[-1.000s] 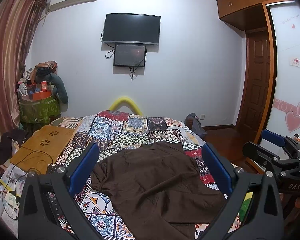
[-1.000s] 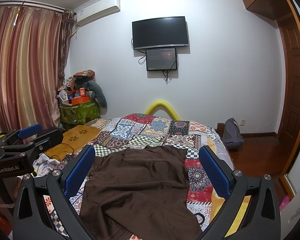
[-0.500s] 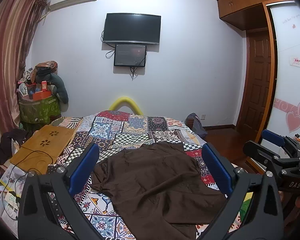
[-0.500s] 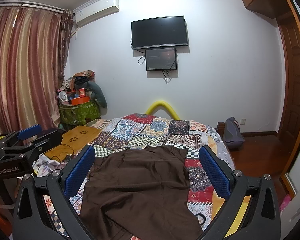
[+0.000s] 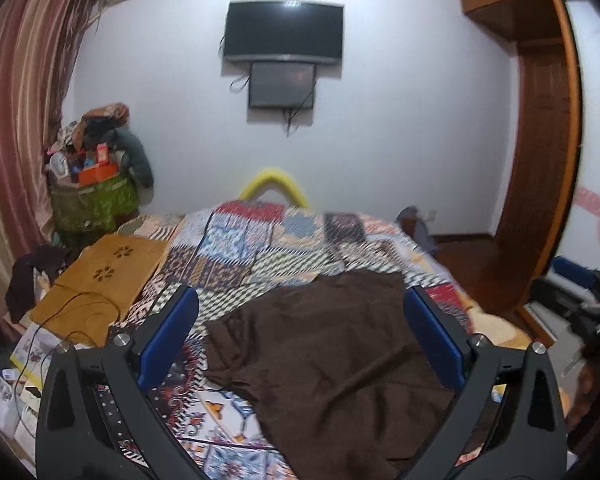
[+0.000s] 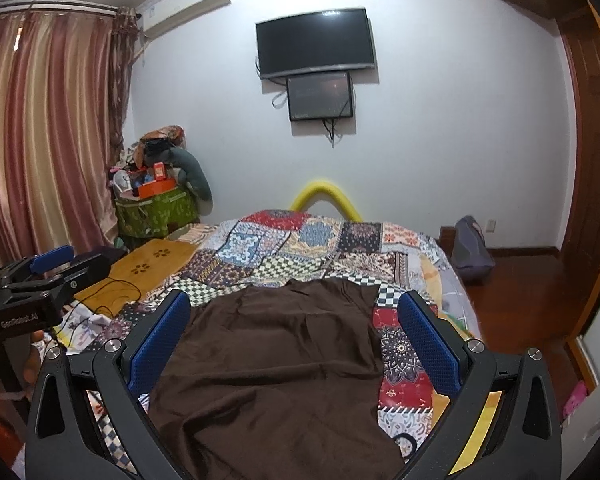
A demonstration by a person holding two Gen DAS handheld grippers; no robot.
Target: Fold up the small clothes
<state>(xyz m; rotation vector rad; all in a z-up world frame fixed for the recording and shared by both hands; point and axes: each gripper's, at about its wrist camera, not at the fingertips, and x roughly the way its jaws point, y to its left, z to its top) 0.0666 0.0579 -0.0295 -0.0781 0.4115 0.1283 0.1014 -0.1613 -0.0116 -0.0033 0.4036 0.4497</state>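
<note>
A dark brown garment (image 5: 332, 352) lies spread on the patchwork bedspread (image 5: 260, 240), also in the right wrist view (image 6: 276, 360). My left gripper (image 5: 300, 332) is open and empty, held above the garment's left part. My right gripper (image 6: 296, 332) is open and empty above the garment's middle. The right gripper shows at the right edge of the left wrist view (image 5: 580, 300); the left gripper shows at the left edge of the right wrist view (image 6: 44, 280).
A wooden lap desk (image 5: 104, 280) with a black cable lies on the bed's left side. A green basket piled with things (image 5: 92, 200) stands by the curtain. A bag (image 6: 472, 248) sits on the wooden floor at right. A TV (image 6: 316, 44) hangs on the wall.
The left wrist view has tilted down and swung slightly; the garment now sits lower and more to the right in it. The right gripper has barely moved. Both jaws stay open.
</note>
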